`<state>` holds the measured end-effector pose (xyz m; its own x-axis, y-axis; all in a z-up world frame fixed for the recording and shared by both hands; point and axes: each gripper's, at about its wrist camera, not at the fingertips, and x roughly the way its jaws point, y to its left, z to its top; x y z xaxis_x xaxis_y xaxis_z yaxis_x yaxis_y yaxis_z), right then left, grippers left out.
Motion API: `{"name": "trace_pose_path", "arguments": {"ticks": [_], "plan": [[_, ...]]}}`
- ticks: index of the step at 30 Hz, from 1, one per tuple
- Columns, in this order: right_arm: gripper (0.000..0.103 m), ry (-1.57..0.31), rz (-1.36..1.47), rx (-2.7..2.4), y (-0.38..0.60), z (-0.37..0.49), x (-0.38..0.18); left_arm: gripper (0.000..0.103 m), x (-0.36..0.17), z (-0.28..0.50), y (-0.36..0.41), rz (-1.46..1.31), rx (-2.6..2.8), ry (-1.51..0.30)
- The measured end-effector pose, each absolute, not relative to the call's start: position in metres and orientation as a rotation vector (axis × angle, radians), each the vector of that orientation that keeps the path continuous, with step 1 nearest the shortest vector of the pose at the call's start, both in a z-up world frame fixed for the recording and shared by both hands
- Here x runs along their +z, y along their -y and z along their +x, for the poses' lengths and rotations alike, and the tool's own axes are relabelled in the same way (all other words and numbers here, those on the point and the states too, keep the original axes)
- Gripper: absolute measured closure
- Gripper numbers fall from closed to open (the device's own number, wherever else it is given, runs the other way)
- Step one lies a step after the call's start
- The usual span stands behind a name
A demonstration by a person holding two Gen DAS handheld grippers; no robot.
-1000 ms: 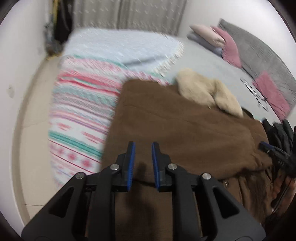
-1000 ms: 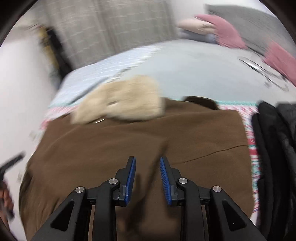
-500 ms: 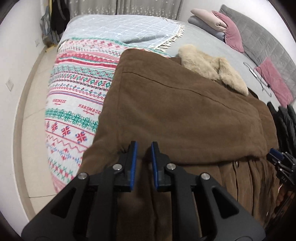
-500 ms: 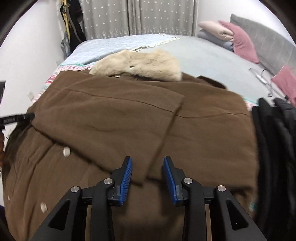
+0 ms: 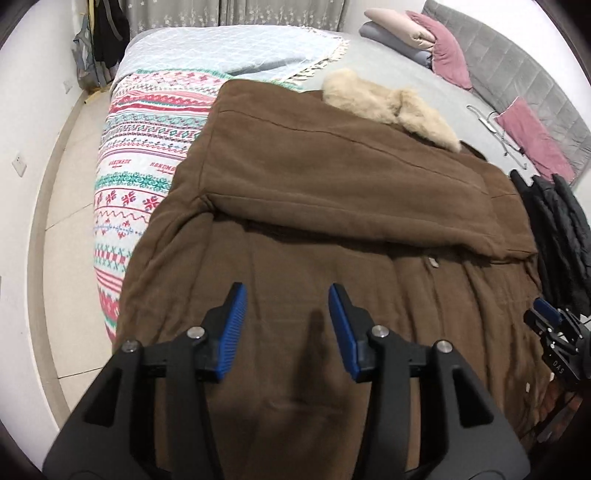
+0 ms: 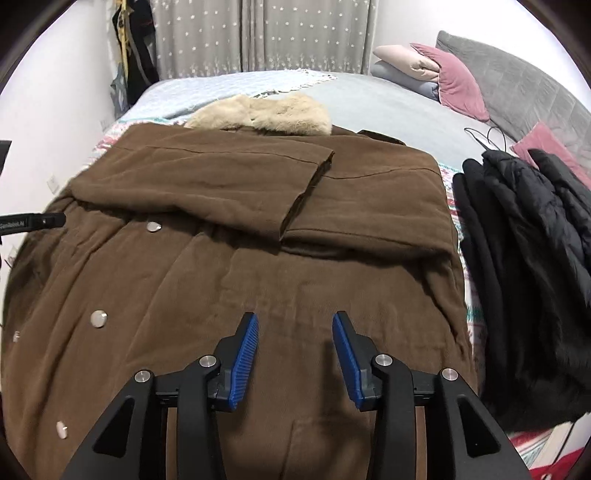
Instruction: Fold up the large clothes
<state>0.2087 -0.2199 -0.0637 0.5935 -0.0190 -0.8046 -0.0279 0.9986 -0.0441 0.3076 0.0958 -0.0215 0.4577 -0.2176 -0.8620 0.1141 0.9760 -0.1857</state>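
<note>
Both grippers' fingers (image 5: 232, 332) have spread apart, empty, above brown coat (image 6: 229, 280); snaps (image 6: 98, 318) show only right-side

Home bedroom: bed (image 6: 388, 107) with grey headboard (image 6: 524, 88), pink pillows (image 6: 458, 83), star-print curtains (image 6: 266, 35), patterned blanket (image 5: 147, 147).

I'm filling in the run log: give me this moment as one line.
stage: sleeves folded across brown coat | left gripper: open, empty, above coat | right gripper: open, empty, above coat | beside: black jacket
</note>
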Motion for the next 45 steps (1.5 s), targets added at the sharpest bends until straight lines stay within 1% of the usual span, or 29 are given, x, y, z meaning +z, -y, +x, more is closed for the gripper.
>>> {"name": "trace_pose_path", "arguments": {"ticks": [7,12,14,16,18,20,21,22,24,28,33,37,39,42,45], "plan": [[0.054,-0.875,-0.001,0.023,0.216,0.174,-0.046,0.055,-0.008,0.280,-0.074,-0.078,-0.242,-1.044],[0.053,-0.844,0.029,0.023,0.216,0.148,-0.035,0.055,0.006,0.255,-0.065,-0.030,-0.247,-0.997],[0.050,-0.823,0.041,0.022,0.216,0.135,-0.028,0.054,0.010,0.243,-0.066,-0.037,-0.254,-0.986],[0.047,-0.811,0.058,0.026,0.217,0.125,-0.024,0.052,0.012,0.234,-0.070,-0.048,-0.258,-0.983],[0.047,-0.802,0.082,0.036,0.221,0.112,-0.018,0.047,0.017,0.220,-0.077,-0.057,-0.250,-0.967],[0.046,-0.791,0.105,0.048,0.224,0.098,-0.011,0.047,0.020,0.209,-0.083,-0.071,-0.234,-0.957],[0.043,-0.790,0.118,0.056,0.226,0.093,-0.009,0.046,0.021,0.201,-0.087,-0.091,-0.235,-0.953],[0.038,-0.795,0.129,0.064,0.227,0.086,-0.009,0.046,0.021,0.196,-0.087,-0.102,-0.241,-0.953],[0.034,-0.813,0.141,0.067,0.226,0.078,-0.014,0.046,0.019,0.177,-0.083,-0.117,-0.270,-0.961],[0.034,-0.910,0.152,0.101,0.213,0.070,-0.048,0.046,0.001,0.149,-0.061,-0.054,-0.300,-0.990],[0.034,-1.032,0.101,0.095,0.202,0.057,-0.092,0.045,-0.039,0.125,-0.051,0.016,-0.261,-1.067],[0.034,-1.037,0.111,0.077,0.219,0.038,-0.095,0.045,-0.038,0.114,-0.062,0.029,-0.248,-1.050],[0.035,-1.039,0.112,0.078,0.228,0.027,-0.093,0.045,-0.038,0.111,-0.073,-0.001,-0.243,-1.057],[0.034,-1.031,0.079,-0.058,0.250,0.009,-0.094,0.045,-0.039,0.101,-0.095,-0.062,-0.245,-1.065],[0.034,-1.024,0.205,-0.040,0.278,-0.008,-0.093,0.045,-0.039,0.090,-0.116,-0.117,-0.227,-1.068]]}}
